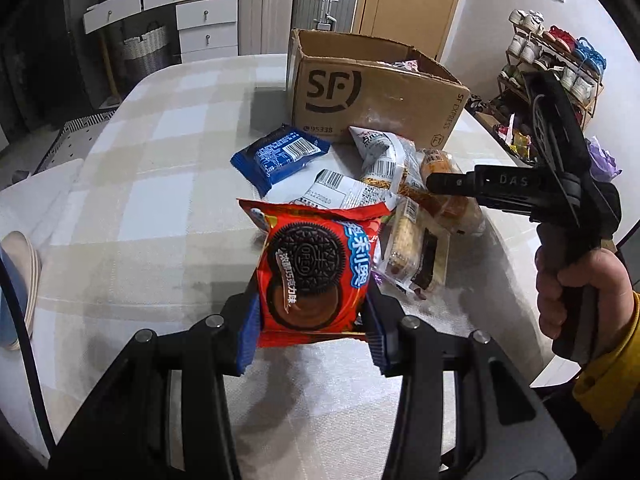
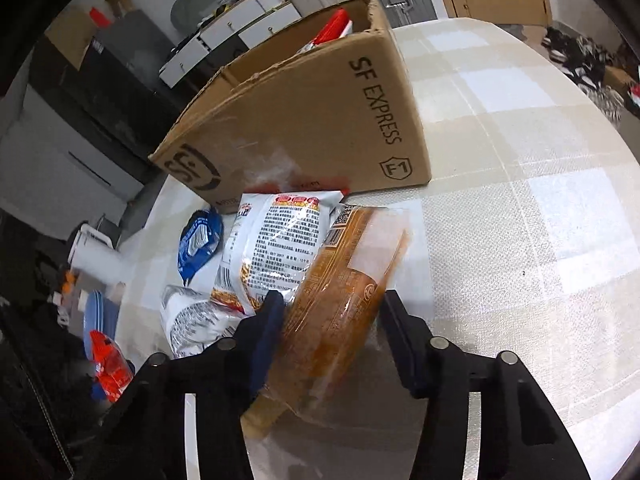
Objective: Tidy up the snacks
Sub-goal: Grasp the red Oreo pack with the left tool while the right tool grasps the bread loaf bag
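Left gripper fingers clamp the red Oreo packet at frame centre. Right gripper fingers stand apart around the orange packet, lower centre, below the cardboard box.

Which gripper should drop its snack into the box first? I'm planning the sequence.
Left. The left gripper already clamps the red Oreo pack clear of the pile; the right gripper only straddles the orange packet.
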{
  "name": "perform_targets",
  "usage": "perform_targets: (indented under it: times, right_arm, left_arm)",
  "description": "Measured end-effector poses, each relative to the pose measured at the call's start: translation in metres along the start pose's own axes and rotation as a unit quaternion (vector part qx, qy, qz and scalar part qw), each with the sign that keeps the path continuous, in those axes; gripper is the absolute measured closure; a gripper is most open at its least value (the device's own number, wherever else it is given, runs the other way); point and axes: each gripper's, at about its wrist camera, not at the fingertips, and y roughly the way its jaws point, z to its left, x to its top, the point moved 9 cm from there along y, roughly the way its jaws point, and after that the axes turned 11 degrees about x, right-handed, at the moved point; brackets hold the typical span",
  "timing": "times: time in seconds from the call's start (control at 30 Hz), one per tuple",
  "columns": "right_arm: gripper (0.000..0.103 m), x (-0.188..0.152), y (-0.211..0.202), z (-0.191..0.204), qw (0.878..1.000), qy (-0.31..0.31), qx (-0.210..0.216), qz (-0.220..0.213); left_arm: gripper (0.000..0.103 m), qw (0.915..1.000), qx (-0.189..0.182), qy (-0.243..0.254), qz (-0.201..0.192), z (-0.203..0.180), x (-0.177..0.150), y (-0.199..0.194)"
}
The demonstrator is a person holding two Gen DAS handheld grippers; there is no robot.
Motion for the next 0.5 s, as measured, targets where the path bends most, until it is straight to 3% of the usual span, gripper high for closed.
perform_targets:
  times: [0.17, 0.5]
  right_arm:
    - [0.063, -0.001, -0.012, -0.010, 1.000, 0.003, 0.002, -0.013]
    - [0.064, -0.022, -0.059, -0.003, 0.998, -0.006, 0.048, -0.045]
  left_arm:
    - [0.062, 1.0000, 0.003, -0.004, 0.002, 0.001, 0.000, 0.002]
    - [0.062, 0.9997, 0.010, -0.004, -0.024, -0.006, 0.006, -0.010]
